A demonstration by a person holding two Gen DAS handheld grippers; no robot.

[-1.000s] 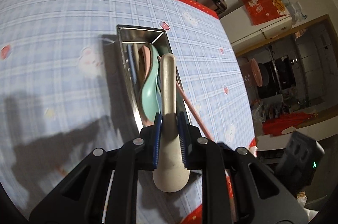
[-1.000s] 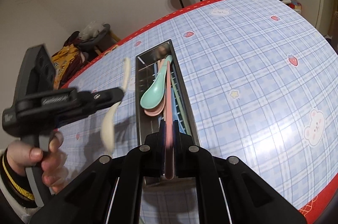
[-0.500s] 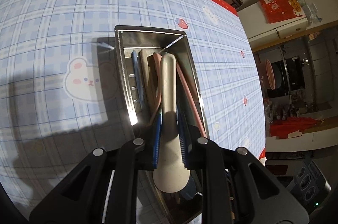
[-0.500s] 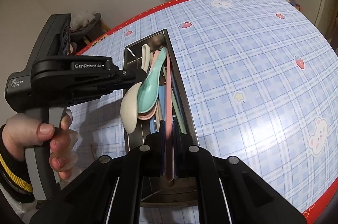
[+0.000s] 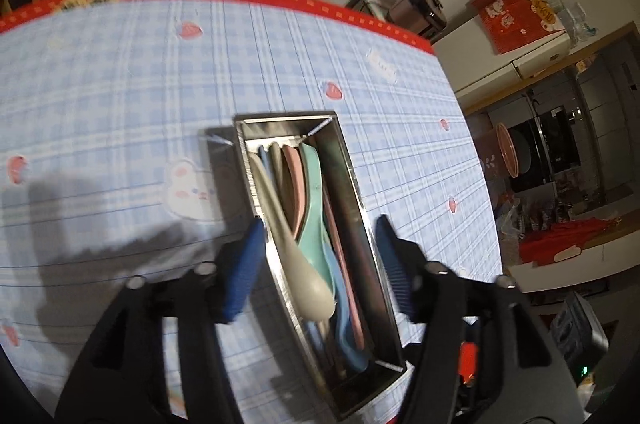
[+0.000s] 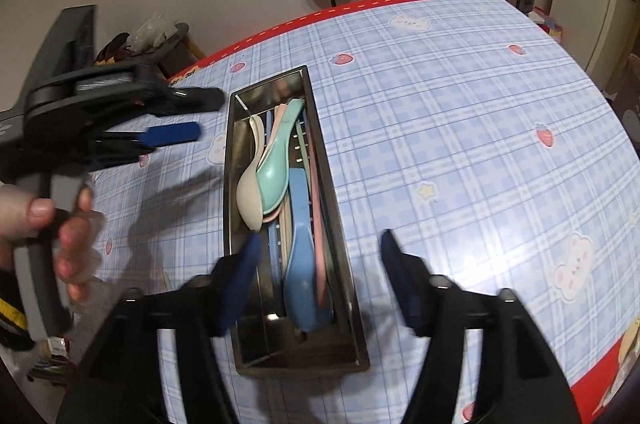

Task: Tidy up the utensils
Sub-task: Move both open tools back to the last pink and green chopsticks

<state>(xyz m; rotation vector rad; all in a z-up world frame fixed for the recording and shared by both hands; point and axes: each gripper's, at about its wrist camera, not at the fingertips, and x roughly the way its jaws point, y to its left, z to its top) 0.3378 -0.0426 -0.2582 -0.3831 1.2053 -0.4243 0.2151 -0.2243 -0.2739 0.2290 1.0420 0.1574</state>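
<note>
Both the left gripper [image 5: 318, 260] and right gripper [image 6: 320, 278] have just spread their jaws, empty, releasing the cream spoon [image 6: 249, 184] and pink chopstick [image 6: 318, 224] into the steel tray [image 6: 344, 244] mid-frame, so this looks like the drop-off step, and next they likely need lifting clear.

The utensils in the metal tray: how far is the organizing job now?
Done: the cream spoon, green spoon, blue spoon and pink chopsticks lie in the metal tray. In hand: nothing; the left claw and right claw have just been opening, and grip nothing. Left: no loose utensil shows on the tablecloth, so it looks nearly finished.
</note>
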